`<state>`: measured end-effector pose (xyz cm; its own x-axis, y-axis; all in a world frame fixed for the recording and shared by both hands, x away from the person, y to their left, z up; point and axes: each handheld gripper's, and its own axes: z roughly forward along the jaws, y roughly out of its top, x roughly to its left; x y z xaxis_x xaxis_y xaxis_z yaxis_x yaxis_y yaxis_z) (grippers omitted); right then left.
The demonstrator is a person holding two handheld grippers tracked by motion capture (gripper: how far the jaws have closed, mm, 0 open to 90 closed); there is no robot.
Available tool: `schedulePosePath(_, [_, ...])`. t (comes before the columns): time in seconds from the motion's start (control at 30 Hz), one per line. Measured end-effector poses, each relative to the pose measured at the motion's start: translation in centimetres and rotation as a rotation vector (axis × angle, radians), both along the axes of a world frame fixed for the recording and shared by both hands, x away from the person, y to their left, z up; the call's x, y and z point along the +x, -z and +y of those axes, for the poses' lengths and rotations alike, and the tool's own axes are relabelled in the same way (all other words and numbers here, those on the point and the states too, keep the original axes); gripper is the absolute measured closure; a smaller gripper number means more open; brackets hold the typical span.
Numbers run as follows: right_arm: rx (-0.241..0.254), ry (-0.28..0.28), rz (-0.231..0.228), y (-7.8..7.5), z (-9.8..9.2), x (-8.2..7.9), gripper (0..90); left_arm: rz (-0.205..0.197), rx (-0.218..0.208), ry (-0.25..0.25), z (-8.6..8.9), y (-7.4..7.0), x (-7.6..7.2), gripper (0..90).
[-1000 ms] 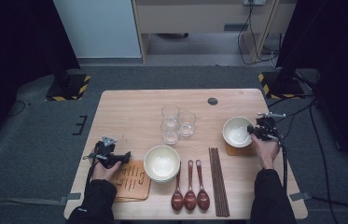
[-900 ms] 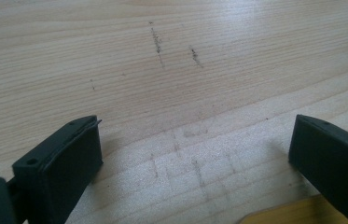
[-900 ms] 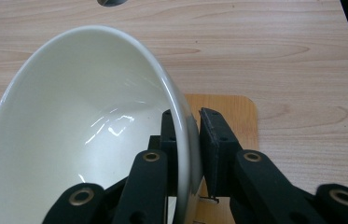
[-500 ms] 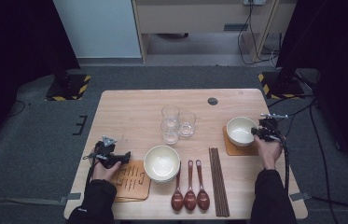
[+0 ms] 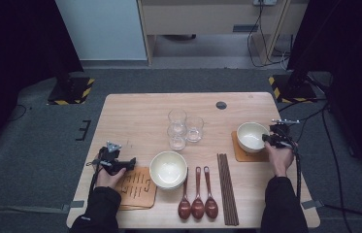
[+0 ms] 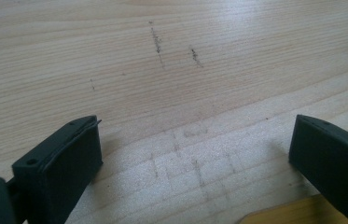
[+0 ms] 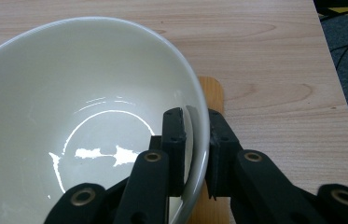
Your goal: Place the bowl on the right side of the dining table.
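A white bowl sits on a wooden coaster at the table's right side. My right gripper reaches in from the right, one jaw on either side of the bowl's near rim. In the right gripper view the bowl takes up the left side, and the right gripper has one pad inside and one outside the rim, both lying against it. Its jaws have just been opening slightly with the rim still between them. My left gripper rests at the front left and points right. It stands open over bare wood.
Another white bowl sits at the front centre beside a patterned wooden coaster. Three wooden spoons and several dark chopsticks lie to its right. Three glasses stand mid-table, with a black disc farther back.
The right gripper and the bowl have shifted a little to the right and settled over the coaster. The left gripper has stayed put.
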<state>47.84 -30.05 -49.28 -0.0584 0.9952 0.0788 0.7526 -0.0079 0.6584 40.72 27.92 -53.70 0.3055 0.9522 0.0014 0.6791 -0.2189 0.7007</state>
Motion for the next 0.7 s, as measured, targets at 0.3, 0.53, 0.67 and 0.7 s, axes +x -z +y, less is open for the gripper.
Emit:
schedulePosePath(0.3, [0.009, -0.025, -0.035, -0.2, -0.1, -0.6, 59.8, 0.006, 0.003, -0.01, 0.0, 0.0, 0.0, 0.0])
schedulePosePath(0.53, [0.03, -0.026, -0.083, -1.0, -0.2, -1.2, 45.9, 0.003, 0.0, -0.019, 0.1, -0.1, -0.3, 0.7])
schedulePosePath(0.67, [0.027, -0.027, -0.103, -1.4, -0.1, -1.5, 40.0, 0.014, -0.01, -0.019, 0.2, -0.5, -0.6, 8.9])
schedulePosePath(0.7, [0.021, -0.029, -0.117, -1.6, -0.1, -1.6, 38.6, 0.017, -0.024, -0.017, 0.3, -0.6, -0.7, 10.1])
